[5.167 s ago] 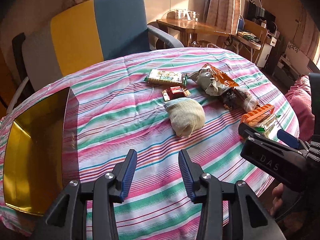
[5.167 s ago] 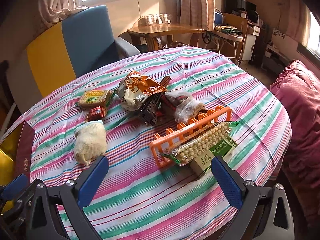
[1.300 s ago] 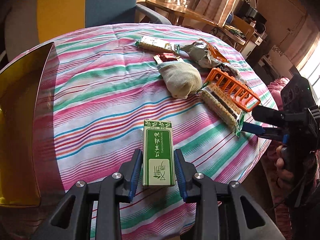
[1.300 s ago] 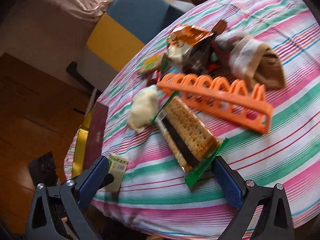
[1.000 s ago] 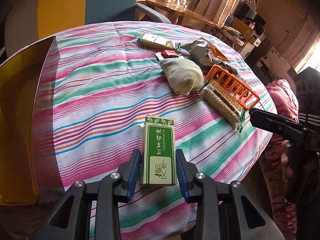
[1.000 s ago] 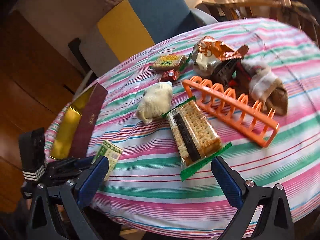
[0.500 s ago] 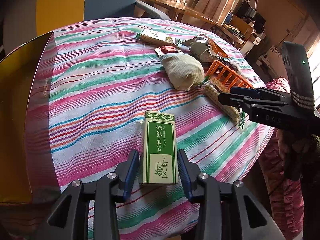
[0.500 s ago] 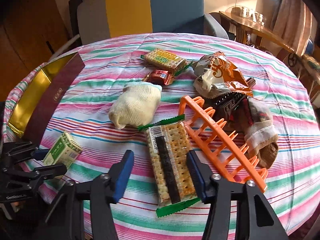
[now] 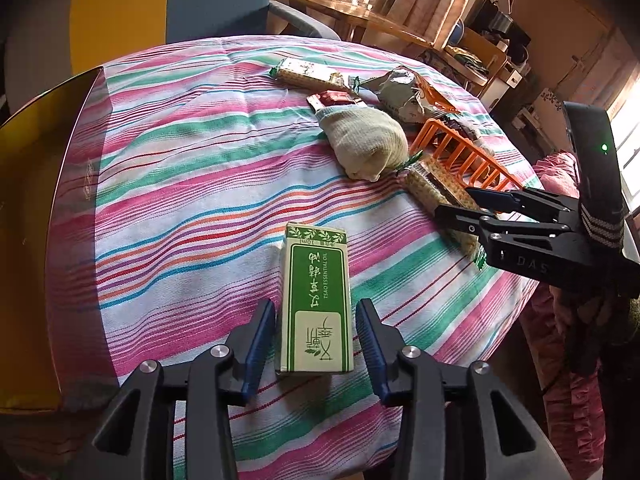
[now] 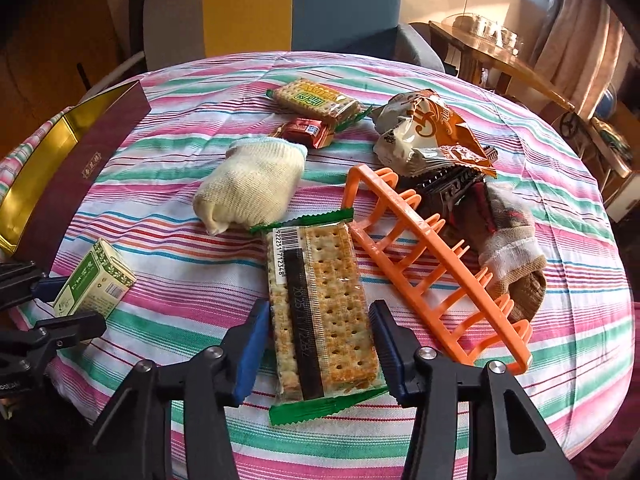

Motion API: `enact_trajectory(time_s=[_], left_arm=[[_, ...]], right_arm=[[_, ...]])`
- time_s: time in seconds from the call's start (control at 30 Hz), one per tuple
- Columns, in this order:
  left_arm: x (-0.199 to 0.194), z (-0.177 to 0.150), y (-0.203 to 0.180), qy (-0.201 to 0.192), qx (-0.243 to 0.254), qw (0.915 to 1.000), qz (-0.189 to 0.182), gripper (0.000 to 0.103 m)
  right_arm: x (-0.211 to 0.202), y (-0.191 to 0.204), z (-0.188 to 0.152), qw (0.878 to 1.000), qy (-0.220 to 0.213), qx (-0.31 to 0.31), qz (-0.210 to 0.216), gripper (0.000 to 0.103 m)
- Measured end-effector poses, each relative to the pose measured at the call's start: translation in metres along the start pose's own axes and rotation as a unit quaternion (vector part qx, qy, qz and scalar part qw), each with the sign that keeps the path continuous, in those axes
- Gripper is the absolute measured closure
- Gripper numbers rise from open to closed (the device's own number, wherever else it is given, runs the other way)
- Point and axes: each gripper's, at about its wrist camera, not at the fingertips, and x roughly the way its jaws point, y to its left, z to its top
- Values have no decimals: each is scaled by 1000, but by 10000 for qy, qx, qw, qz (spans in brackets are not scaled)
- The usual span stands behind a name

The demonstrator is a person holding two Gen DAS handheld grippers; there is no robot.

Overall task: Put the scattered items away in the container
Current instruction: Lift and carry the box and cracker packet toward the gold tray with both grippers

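A green and white essential-oil box (image 9: 316,300) lies on the striped tablecloth between the fingers of my left gripper (image 9: 316,344). The jaws stand slightly apart from the box, open. The box also shows in the right wrist view (image 10: 94,284). My right gripper (image 10: 318,340) is open around a clear pack of crackers (image 10: 320,304), fingers on both sides with small gaps. The gold-lined maroon box (image 9: 36,200) stands open at the table's left edge; it also shows in the right wrist view (image 10: 68,168).
A cream sock (image 10: 250,186), an orange plastic rack (image 10: 432,264), a crumpled snack bag (image 10: 428,132), a brown sock (image 10: 508,252), a biscuit pack (image 10: 314,98) and a small red packet (image 10: 306,131) lie on the round table. A blue and yellow armchair (image 10: 304,8) stands behind.
My left gripper's jaws have widened off the green box, which now rests on the cloth. My right gripper has narrowed and come down around the cracker pack.
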Motion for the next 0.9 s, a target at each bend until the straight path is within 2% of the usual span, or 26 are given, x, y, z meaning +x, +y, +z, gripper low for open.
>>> enact_trajectory(time_s=[0.27,0.47,0.57,0.63,0.7,0.9], left_arm=[[-9,4,5,-174,-55,9998,-109,60],[-5,6,-1,-107,131,9998,-60,60],[-2,3,-6,-88,244,9996,89,61],[-1,2,-5,-92,232,9996,145,66],[0,1,-4,-97,225,9995,201,68],[0,-2,-7,-183,291,9989,319,69]], right_arm=[[-11,13,-17,9990,-38,435,-57,52],[-10,13,-19,9979,-29,650,-43,52],[-6,12,-19,9977,-35,679,-14,52],[-5,11,-20,9977,-67,681,-4,51],[-4,11,-20,9977,-88,670,-15,51],[-3,18,-19,9980,-75,577,-242,52]])
